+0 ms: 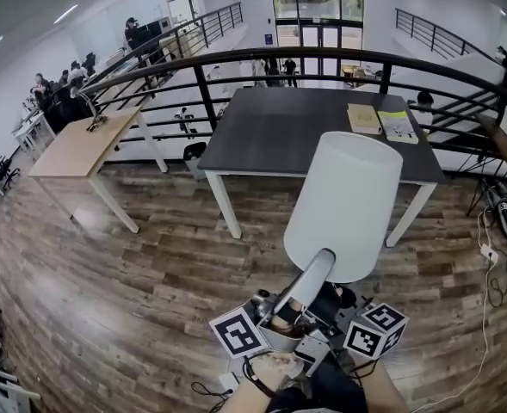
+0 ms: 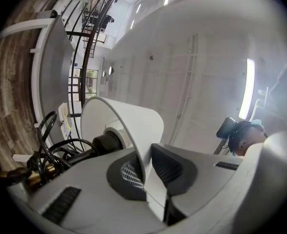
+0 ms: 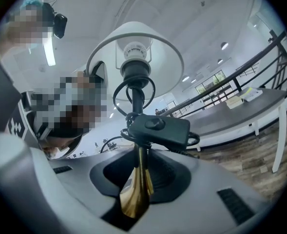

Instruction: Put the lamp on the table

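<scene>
L gripper [image 2: 150, 172] is clamped on the thin rim of the white shade [image 2: 119, 123]; the edge is pinched between the two pads, seen edge-on in the left gripper view. R gripper [image 3: 136, 179] is closed on the brass stem [image 3: 136, 196] of the lamp [image 1: 343, 200], w/ the stem standing upright between the jaws. Just above that grip a black inline switch [image 3: 158, 127] is seen, and black cable [image 3: 128, 89] is looped round the stem below the socket.

In the head view the lamp is held in the air, tilted, shade end pointed far and stem end near, over the wood floor [image 1: 150, 256]. It is carried on the near side of the dark table [image 1: 270, 136], towards its right end, and is not resting on it. The shade overlaps the table's near edge in the picture only.

On the far right part of the table top 2 flat books or pads [image 1: 364, 118] are laid side by side. A light wooden table [image 1: 77, 149] is placed to the far left, well apart. A dark railing [image 1: 236, 58] is curved behind both.
</scene>
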`<state>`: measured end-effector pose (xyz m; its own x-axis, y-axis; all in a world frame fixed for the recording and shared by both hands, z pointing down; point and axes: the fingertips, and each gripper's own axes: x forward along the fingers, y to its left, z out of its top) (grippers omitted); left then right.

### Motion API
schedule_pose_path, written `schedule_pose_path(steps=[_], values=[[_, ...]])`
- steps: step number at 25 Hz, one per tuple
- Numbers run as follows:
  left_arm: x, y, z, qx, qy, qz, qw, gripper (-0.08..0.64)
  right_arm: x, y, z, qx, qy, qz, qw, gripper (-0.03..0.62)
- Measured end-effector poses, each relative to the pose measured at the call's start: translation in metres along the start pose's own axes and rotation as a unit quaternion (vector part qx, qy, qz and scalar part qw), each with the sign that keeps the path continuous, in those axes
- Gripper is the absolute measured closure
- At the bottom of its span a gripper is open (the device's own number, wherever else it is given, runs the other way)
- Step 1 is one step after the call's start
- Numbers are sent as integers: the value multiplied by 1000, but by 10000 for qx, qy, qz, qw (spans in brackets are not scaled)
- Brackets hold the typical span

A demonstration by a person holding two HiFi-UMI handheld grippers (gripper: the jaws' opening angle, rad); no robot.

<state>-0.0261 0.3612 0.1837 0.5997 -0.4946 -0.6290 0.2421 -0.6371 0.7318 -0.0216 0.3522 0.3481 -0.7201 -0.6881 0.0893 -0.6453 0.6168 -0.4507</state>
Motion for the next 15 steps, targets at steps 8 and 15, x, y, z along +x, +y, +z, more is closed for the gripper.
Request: schedule_pose_path(steps=[8,15], values=[[53,48,25,74,-132,-26,9999,526,31,-60,40,-101,65,89,9999,488],[96,83,46,174,-207,-35,9996,526,57,-104,72,-137,78,198,9997,488]])
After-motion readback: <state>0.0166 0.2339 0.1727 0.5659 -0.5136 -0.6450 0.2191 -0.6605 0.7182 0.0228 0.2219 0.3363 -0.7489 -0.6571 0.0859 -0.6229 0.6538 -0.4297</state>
